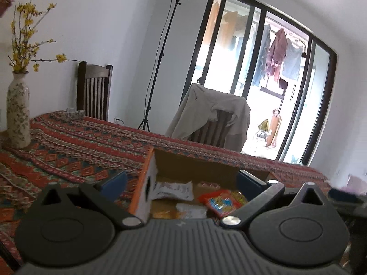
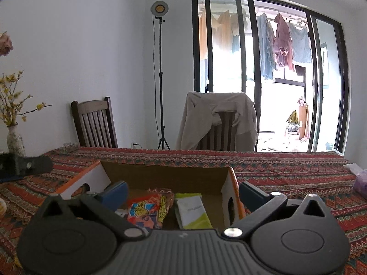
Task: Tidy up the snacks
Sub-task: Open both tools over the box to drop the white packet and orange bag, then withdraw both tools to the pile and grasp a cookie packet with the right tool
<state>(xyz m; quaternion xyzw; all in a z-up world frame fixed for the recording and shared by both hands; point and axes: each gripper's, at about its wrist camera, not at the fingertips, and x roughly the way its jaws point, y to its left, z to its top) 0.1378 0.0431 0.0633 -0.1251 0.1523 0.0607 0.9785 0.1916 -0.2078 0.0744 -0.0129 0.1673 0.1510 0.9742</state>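
Note:
An open cardboard box [image 1: 195,162] with orange and white outer sides stands on the patterned tablecloth. In the left wrist view it holds a red snack packet [image 1: 222,201], two white packets [image 1: 174,190] and a yellow one [image 1: 162,214]. My left gripper [image 1: 182,182] is open and empty, straddling the box's left wall. In the right wrist view the box [image 2: 165,176] shows a red-orange snack packet [image 2: 146,210] and a white and green packet [image 2: 195,210]. My right gripper [image 2: 183,194] is open and empty, straddling the right wall. The left gripper's body [image 2: 29,165] shows at the left.
A flowered vase [image 1: 18,114] with yellow twigs stands at the table's left. Behind the far edge are a wooden chair [image 2: 96,123], a lamp tripod [image 2: 160,80] and a chair draped with a beige jacket [image 2: 218,123]. A purple object [image 2: 361,183] lies at the right.

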